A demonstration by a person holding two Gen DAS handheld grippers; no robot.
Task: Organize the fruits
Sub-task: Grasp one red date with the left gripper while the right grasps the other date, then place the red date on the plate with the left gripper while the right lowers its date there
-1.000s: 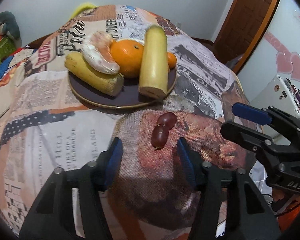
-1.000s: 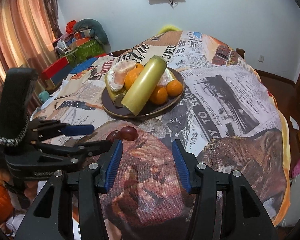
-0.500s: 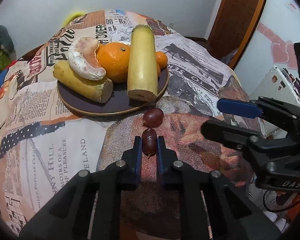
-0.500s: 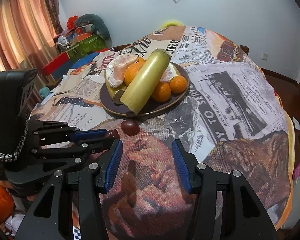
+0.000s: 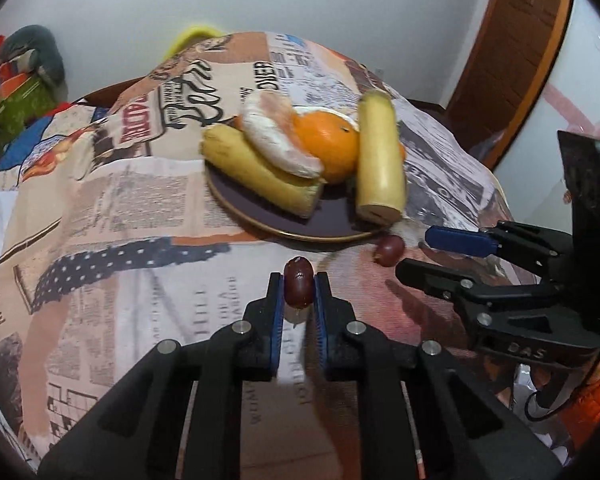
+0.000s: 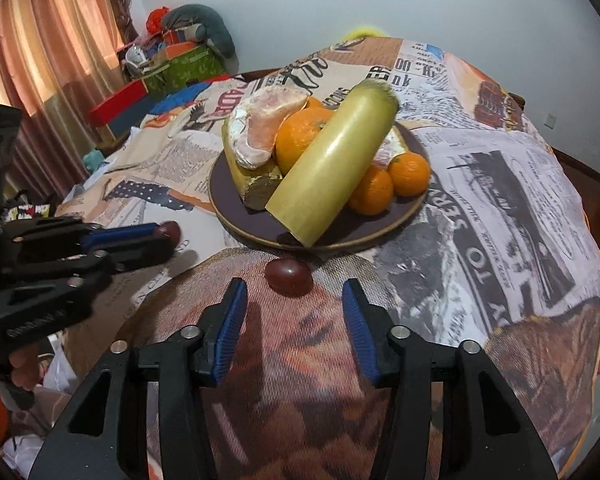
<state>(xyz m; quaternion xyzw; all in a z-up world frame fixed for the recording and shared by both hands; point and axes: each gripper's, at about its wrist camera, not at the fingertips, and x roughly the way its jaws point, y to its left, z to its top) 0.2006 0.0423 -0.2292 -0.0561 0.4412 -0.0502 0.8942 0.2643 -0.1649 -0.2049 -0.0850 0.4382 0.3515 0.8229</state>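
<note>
- White walls and a brown wooden door surround a round table draped in a cloth printed with newspaper pages.
- On the table sits a dark plate with a gold rim, heaped with fruit.
- In the right wrist view, a long yellow-green cylinder of fruit lies across the plate, its cut end toward 6 o'clock.
- At its 9 o'clock side rest a large orange and a peeled citrus segment; at 3 o'clock sit two small oranges.
- The left gripper is clamped on a dark red grape (held between the blue pads, clear of the cloth).
- In the right wrist view that same gripper reaches in from 9 o'clock, the grape showing at its tip.
- A second grape lies on the cloth, just off the plate's rim at 6 o'clock.
- The right gripper points at this grape, its jaws apart and closing; the grape sits just beyond the fingertips, not touched by the pads.
- At the lower left edge of the right wrist view, fingertips of the person's hand show behind the left gripper.
</note>
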